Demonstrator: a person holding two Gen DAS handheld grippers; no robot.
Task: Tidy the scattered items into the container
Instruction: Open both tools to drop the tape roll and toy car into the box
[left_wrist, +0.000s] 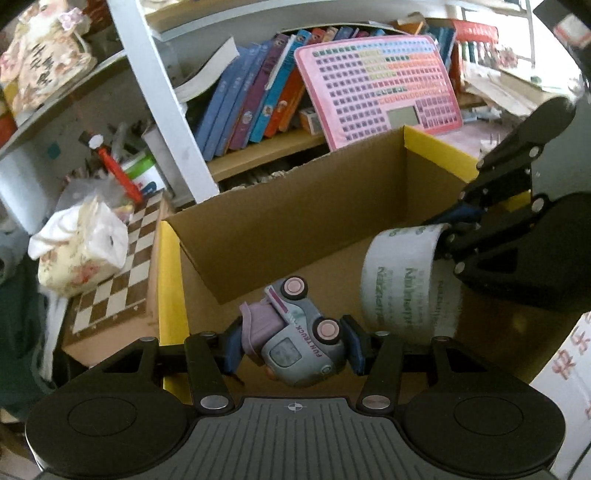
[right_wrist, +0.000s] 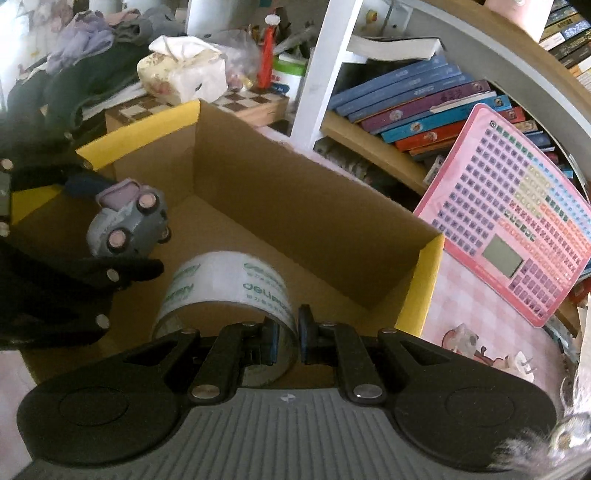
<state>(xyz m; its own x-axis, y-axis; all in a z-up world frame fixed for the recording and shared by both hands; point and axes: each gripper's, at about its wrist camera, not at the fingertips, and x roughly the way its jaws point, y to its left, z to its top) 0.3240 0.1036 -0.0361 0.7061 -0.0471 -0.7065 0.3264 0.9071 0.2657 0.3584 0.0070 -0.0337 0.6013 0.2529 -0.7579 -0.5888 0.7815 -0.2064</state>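
An open cardboard box (left_wrist: 295, 218) with yellow flap edges stands in front of a bookshelf; it also shows in the right wrist view (right_wrist: 303, 206). My left gripper (left_wrist: 293, 347) is shut on a grey and purple toy car (left_wrist: 295, 332) and holds it over the box's inside. The car also shows in the right wrist view (right_wrist: 127, 221). My right gripper (right_wrist: 288, 339) is shut on the wall of a roll of clear tape (right_wrist: 229, 288) with green print, held inside the box. The roll (left_wrist: 402, 280) and the right gripper (left_wrist: 458, 236) also show in the left wrist view.
A pink toy keyboard tablet (left_wrist: 376, 88) leans on the shelf behind the box, next to a row of books (left_wrist: 251, 99). A chessboard box (left_wrist: 114, 273) with a tissue pack (left_wrist: 81, 251) on it stands left of the box. A pink checked cloth (right_wrist: 476, 302) lies right of it.
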